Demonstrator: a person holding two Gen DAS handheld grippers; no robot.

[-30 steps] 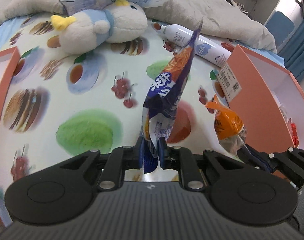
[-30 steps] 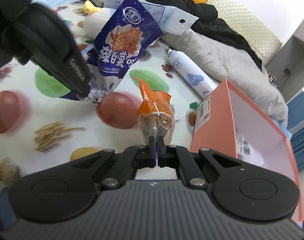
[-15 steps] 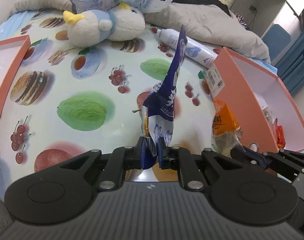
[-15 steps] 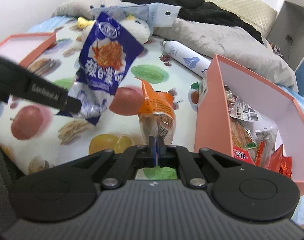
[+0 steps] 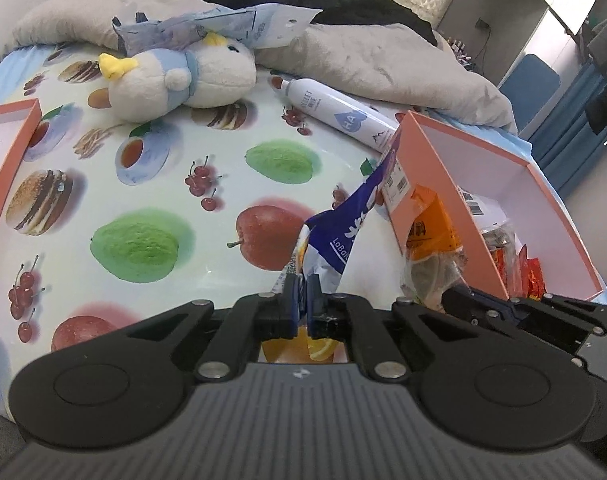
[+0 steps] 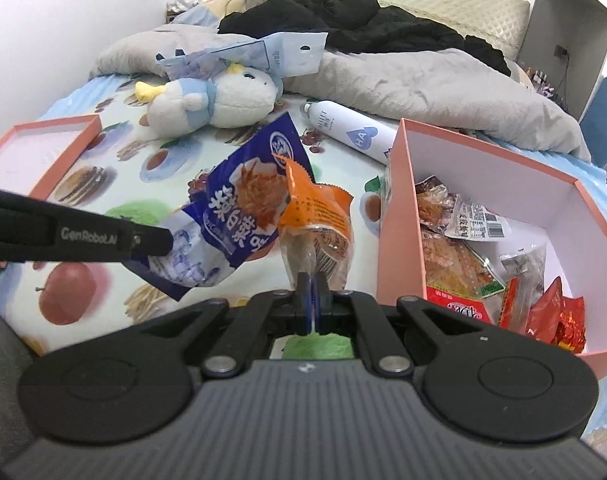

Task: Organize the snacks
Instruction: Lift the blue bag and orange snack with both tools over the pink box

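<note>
My left gripper (image 5: 302, 305) is shut on a blue snack bag (image 5: 345, 228) and holds it above the fruit-print sheet; the bag also shows in the right wrist view (image 6: 231, 216). My right gripper (image 6: 312, 304) is shut on an orange snack packet (image 6: 317, 220), held upright just left of the pink box (image 6: 399, 208); the packet also shows in the left wrist view (image 5: 429, 232). The pink box (image 5: 431, 168) holds several snack packets (image 6: 463, 248).
A plush duck (image 5: 179, 80), a white spray bottle (image 5: 339, 116) and grey bedding (image 5: 383, 64) lie at the back. A second pink box lid (image 6: 43, 148) sits at the left. Black clothes (image 6: 343, 20) are piled behind.
Both grippers have pulled back and risen with their snacks. The blue bag has swung right towards the pink box, whose inside now shows more fully.
</note>
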